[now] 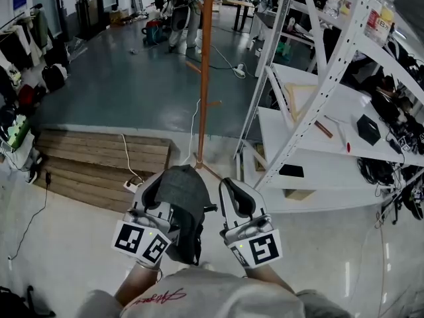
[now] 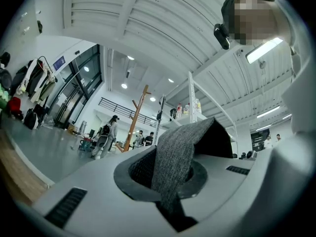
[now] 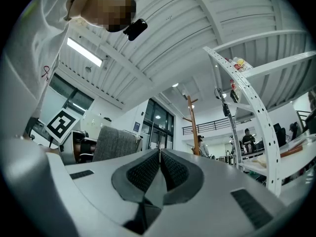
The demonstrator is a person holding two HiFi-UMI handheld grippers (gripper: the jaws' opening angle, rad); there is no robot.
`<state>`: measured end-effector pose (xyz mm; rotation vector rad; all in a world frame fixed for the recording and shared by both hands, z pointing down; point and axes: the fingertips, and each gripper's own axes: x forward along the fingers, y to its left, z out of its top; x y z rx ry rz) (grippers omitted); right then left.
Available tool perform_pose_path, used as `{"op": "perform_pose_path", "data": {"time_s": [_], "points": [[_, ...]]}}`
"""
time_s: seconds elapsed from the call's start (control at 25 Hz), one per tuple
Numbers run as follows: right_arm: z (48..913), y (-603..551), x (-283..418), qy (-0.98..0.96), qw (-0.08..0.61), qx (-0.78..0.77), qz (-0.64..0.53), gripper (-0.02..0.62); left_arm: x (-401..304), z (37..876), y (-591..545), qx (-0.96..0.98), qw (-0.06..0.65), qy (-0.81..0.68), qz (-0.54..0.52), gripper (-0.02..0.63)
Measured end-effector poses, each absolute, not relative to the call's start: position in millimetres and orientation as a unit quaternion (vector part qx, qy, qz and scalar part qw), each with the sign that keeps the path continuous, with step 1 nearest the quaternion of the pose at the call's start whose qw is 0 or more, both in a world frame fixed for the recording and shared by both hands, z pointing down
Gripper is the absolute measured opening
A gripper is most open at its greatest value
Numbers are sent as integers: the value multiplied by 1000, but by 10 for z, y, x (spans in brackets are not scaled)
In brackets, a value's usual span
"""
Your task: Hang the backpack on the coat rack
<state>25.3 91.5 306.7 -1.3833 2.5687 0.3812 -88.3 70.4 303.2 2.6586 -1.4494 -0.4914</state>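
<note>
A dark grey backpack [image 1: 183, 194] hangs low in front of me in the head view, draped over my left gripper [image 1: 158, 192]. My left gripper [image 2: 170, 157] is shut on a grey fabric part of the backpack [image 2: 180, 147], which folds up between the pads. My right gripper [image 1: 238, 189] sits just right of the bag, shut with nothing in it; its pads [image 3: 148, 169] meet in the right gripper view. The coat rack [image 1: 206, 65], a brown wooden pole with pegs, stands straight ahead. It also shows as a distant coat rack [image 2: 134, 121] and coat rack [image 3: 191, 125] in the two gripper views.
A white metal shelving unit [image 1: 311, 78] holding small items stands close on the right of the rack. A wooden step platform [image 1: 99, 156] lies to the left, with a power strip and cable [image 1: 130, 185] on the floor. People [image 1: 180, 12] work far behind.
</note>
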Motion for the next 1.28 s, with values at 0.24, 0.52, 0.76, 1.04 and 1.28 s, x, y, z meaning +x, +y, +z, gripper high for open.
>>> {"op": "perform_pose_path", "data": {"time_s": [0.24,0.52,0.76,1.04,1.28], "points": [[3118,891,329,875,97,-463,99,28,-840,2973,718,863,31,-477,-164,35],[3043,879,468,878,92,-454,120,28,-756,2909,712,855,21,-489,-170,35],[3135,877,583,882,94,-446,117,28,-754,2893,737,842,6,-508,-181,35],[3132,746,689,882,104,-446,115,28,-784,2729,565,831,-12,-520,-196,35],[3085,415,758,873,112,-458,126,28,-783,2654,227,833,-24,-514,-202,35]]}}
